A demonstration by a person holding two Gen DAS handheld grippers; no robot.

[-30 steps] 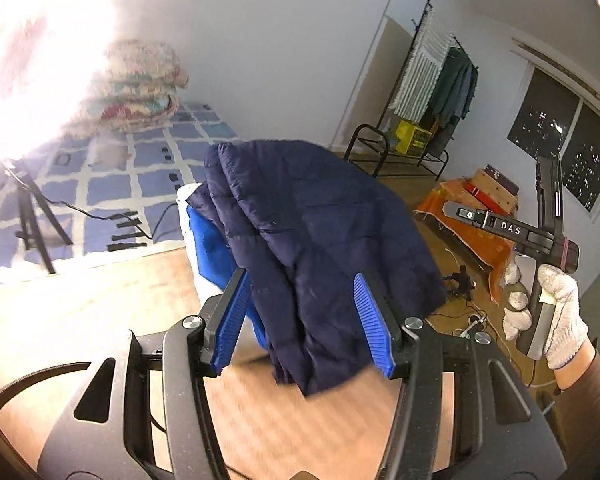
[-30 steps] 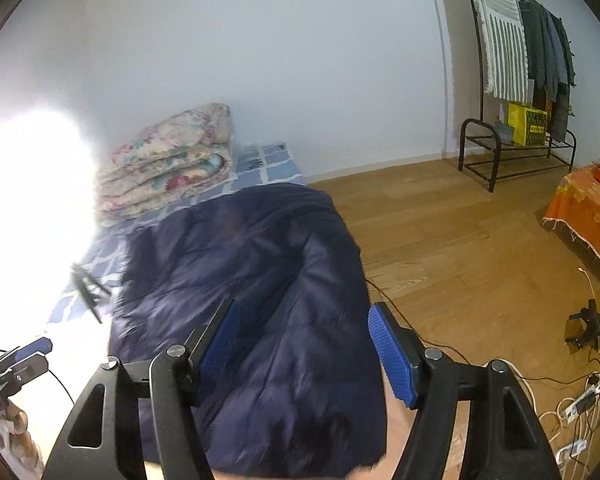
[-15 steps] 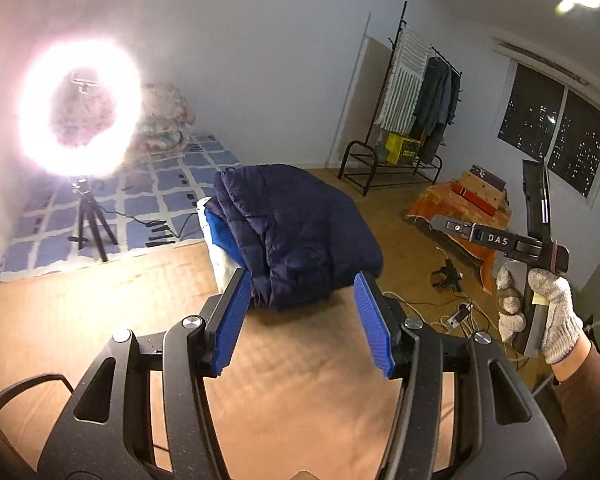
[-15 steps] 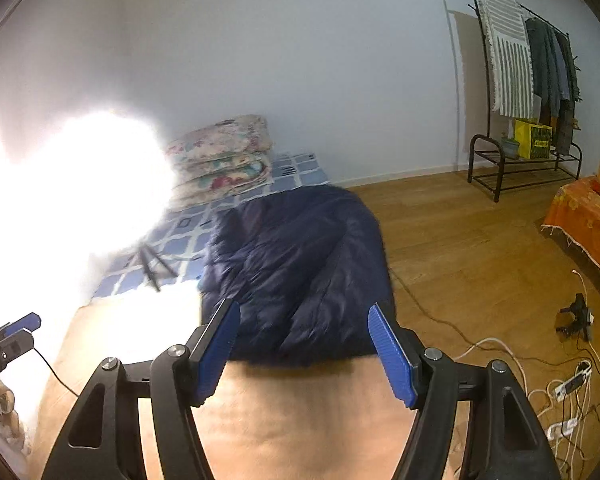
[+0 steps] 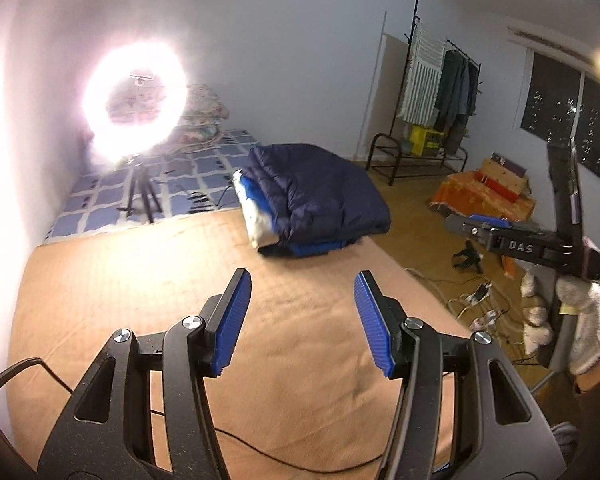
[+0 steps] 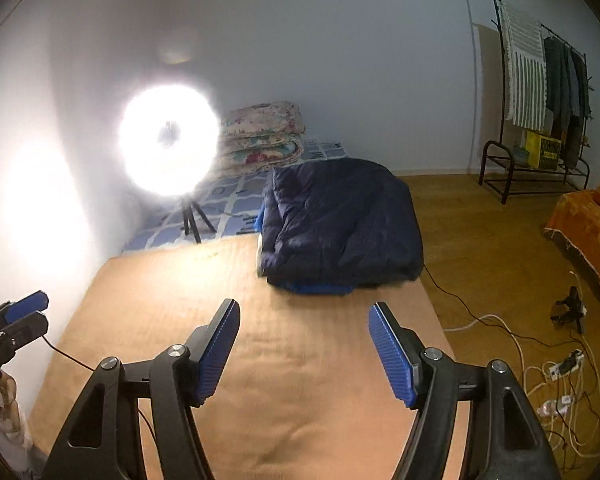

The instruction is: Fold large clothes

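A folded navy puffer coat (image 5: 320,192) lies on top of a stack of folded blue and white clothes (image 5: 256,216) at the far right corner of the tan-covered table (image 5: 140,280). It also shows in the right wrist view (image 6: 340,224). My left gripper (image 5: 302,320) is open and empty, well back from the stack above the table. My right gripper (image 6: 304,352) is open and empty, also back from the stack. The right gripper also shows in the left wrist view (image 5: 496,228), held in a white-gloved hand off the table's right side.
A bright ring light on a tripod (image 5: 136,100) stands beyond the table's far left. A blue checked mat with folded quilts (image 6: 260,136) lies behind. A clothes rack (image 6: 540,92), an orange-covered box (image 5: 484,196) and floor cables (image 6: 540,360) are to the right.
Both grippers have pulled back and up from the navy coat, which now rests on the stack at the table's far corner. Both stayed open.
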